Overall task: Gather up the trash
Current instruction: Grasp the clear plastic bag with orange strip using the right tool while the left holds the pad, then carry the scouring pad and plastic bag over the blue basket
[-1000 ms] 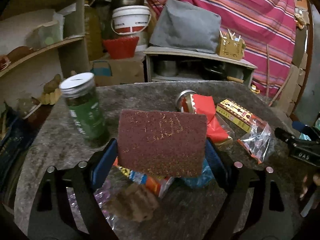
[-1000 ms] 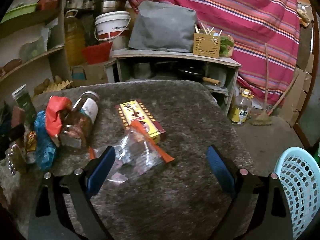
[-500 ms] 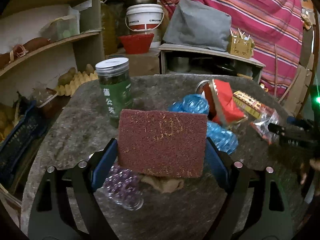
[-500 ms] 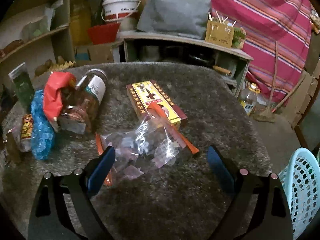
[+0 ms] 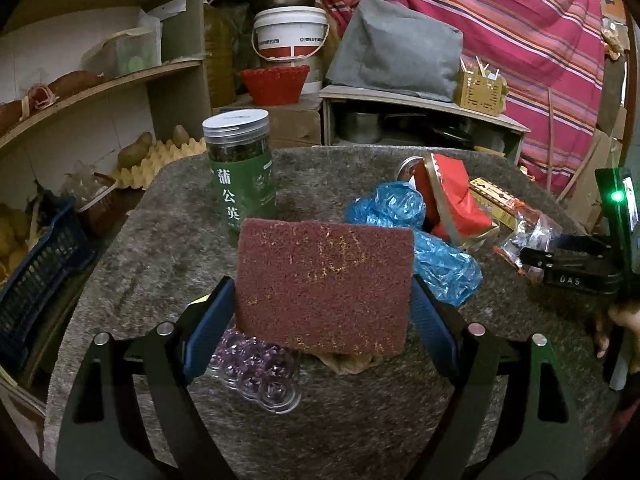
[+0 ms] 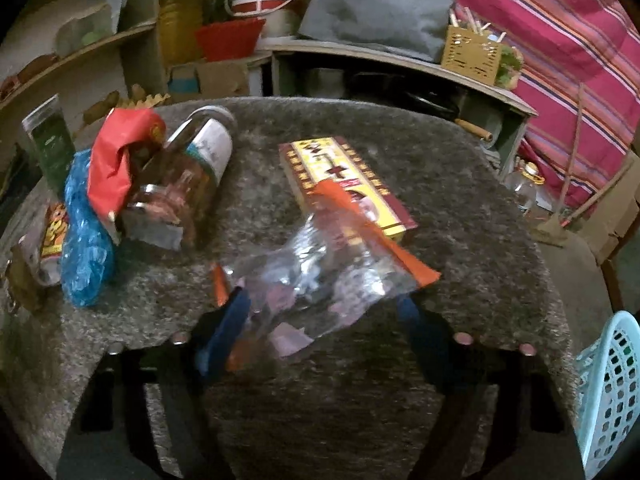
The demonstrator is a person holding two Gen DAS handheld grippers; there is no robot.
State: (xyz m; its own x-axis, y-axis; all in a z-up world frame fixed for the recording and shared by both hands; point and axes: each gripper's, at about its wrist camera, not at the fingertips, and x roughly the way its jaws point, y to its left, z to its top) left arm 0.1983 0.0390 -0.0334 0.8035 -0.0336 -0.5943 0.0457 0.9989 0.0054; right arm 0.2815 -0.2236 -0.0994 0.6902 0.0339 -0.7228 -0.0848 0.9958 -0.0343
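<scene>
We see our left gripper squeezing a dark red rough scrubbing pad by its two side edges, up above the grey fuzzy table. The pad hides part of a purple bubbly plastic tray and a brown crumpled scrap. Our right gripper looks blurry. Its jaws are closing around a clear plastic bag with orange edges; we cannot tell if they touch it. A light blue basket is cut off.

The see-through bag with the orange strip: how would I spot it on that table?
On the grey fuzzy table, find the yellow box. The clear plastic bag overlaps its near end, between the closing jaws of the right gripper. Nothing nearby is both transparent and orange-edged.
</scene>
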